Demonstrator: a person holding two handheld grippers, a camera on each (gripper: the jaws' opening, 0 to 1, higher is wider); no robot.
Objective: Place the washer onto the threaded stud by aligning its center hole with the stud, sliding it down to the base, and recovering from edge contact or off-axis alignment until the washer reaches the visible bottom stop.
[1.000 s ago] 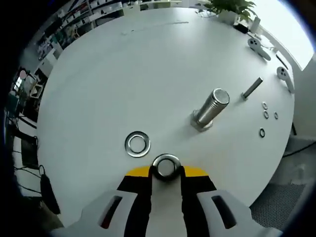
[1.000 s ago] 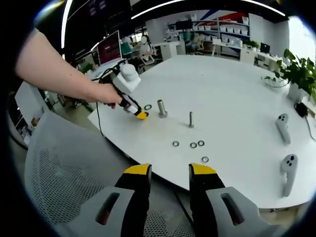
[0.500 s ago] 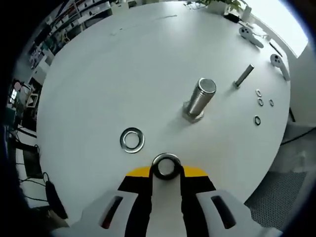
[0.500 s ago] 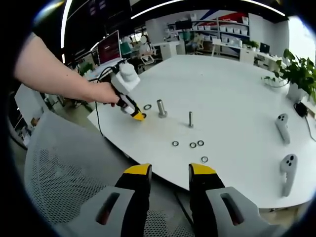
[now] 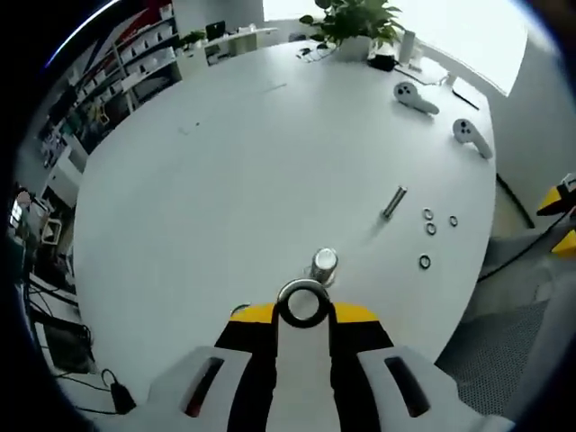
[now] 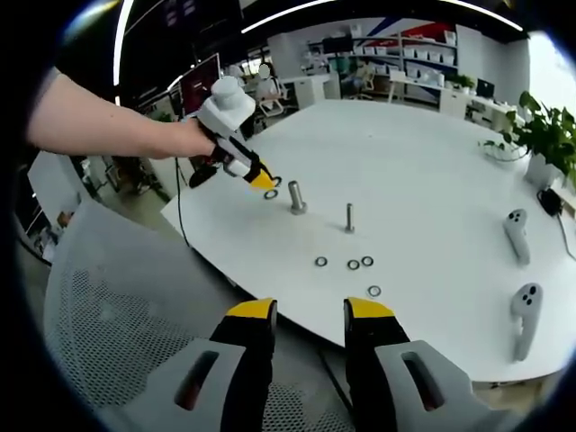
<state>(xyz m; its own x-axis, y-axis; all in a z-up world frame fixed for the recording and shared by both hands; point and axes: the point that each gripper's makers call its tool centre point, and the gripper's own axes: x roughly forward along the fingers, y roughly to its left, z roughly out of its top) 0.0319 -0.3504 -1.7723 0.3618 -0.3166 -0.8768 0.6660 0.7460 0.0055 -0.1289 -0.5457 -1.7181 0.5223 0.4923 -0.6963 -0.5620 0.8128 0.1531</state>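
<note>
Round white table (image 6: 423, 171); green potted plant (image 6: 544, 135) at far edge; 2 white handheld controllers (image 6: 515, 229) nr it; grey mesh chair (image 6: 117, 297) beside table.

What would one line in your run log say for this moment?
left tongs: shut on washer, raised near thick stud | right tongs: open, off table | washer on stud: not yet

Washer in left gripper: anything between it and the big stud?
Nothing visible. The washer sits clamped at the left gripper tips, raised above the white table, with the big stud just beyond it. The spare washer lies off to the side.
</note>
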